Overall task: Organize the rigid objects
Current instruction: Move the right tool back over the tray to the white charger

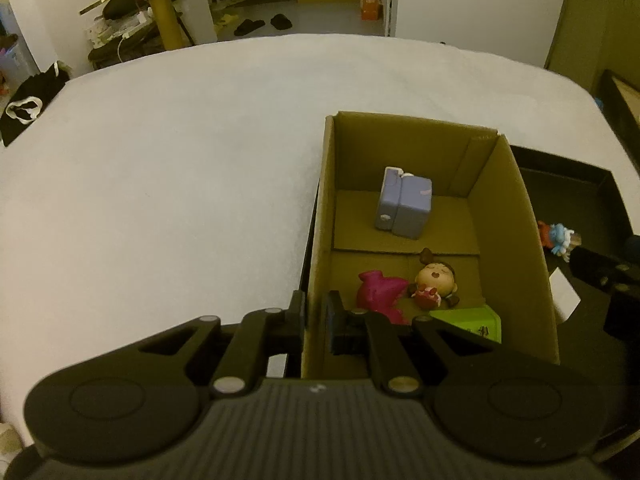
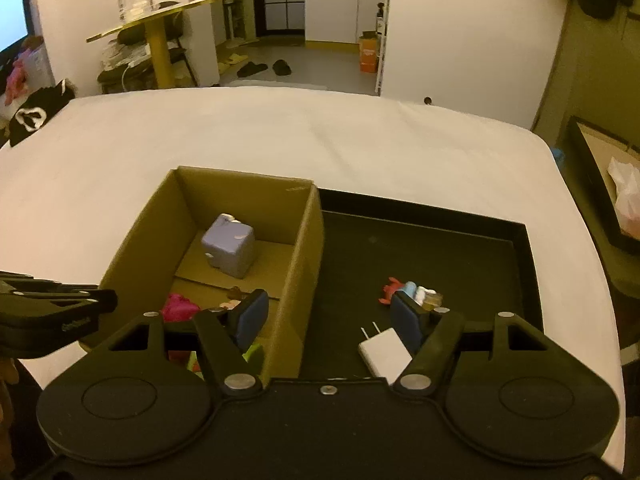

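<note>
My left gripper (image 1: 316, 316) is shut on the left wall of an open cardboard box (image 1: 416, 124). In the box lie a lilac cube toy (image 1: 404, 208), a pink toy (image 1: 380, 294), a small doll (image 1: 434, 284) and a green packet (image 1: 472, 322). The box stands in the left end of a black tray (image 2: 440, 208). My right gripper (image 2: 328, 318) is open above the box's right wall (image 2: 308, 264), one finger over the box and one over the tray. A white charger (image 2: 384, 354) and a small blue-and-red figure (image 2: 412, 292) lie on the tray.
Box and tray rest on a wide white-covered surface (image 2: 280, 136). Off its right edge stands another dark tray (image 2: 600, 184) holding white paper. Beyond the far edge are a yellow side table (image 2: 156, 24), slippers (image 2: 252, 68) and an orange box (image 2: 368, 54).
</note>
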### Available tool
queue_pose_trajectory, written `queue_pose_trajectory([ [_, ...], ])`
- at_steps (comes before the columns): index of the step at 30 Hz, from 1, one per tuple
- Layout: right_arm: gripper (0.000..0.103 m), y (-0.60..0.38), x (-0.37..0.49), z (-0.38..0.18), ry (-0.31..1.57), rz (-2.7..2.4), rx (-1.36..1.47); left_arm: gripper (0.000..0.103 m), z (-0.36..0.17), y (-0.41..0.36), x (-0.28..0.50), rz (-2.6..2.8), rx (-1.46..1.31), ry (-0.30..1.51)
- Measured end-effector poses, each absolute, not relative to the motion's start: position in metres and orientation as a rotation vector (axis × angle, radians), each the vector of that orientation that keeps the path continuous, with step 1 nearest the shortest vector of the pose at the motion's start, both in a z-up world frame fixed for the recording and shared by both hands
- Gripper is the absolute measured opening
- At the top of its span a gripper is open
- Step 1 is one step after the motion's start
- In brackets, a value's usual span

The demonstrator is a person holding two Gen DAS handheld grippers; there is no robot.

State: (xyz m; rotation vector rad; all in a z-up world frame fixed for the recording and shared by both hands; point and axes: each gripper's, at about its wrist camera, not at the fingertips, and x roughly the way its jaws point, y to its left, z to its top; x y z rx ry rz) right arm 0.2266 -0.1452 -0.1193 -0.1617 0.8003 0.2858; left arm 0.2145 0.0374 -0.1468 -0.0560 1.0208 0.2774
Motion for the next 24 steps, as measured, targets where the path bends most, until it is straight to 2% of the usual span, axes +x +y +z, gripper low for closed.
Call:
queue_pose_trajectory([
  [11, 0.071, -0.174, 0.235, -0.133, 0.82, 0.273, -0.102, 0.018, -0.147, 0.025, 0.22, 0.313, 0.014, 1.076],
  [14, 0.075, -0.181, 0.237, -0.136, 0.822, 0.271, -0.089, 0.035, -0.147, 0.02, 0.221, 0.333, 0.043, 1.082],
  [15, 0.075, -0.184, 0.237, -0.138, 0.825, 0.271, -0.085, 0.046, -0.146, 0.018, 0.222, 0.343, 0.057, 1.078],
  [16, 0.076, -0.187, 0.238, -0.14, 0.828, 0.27, -0.081, 0.052, -0.146, 0.016, 0.222, 0.35, 0.072, 1.071],
  [19, 0.076, -0.195, 0.241, -0.148, 0.841, 0.269, -0.067, 0.061, -0.145, 0.011, 0.222, 0.37, 0.121, 1.06],
  [24, 0.076, -0.205, 0.247, -0.164, 0.862, 0.261, -0.054, 0.068, -0.145, 0.003, 0.226, 0.383, 0.164, 1.061],
])
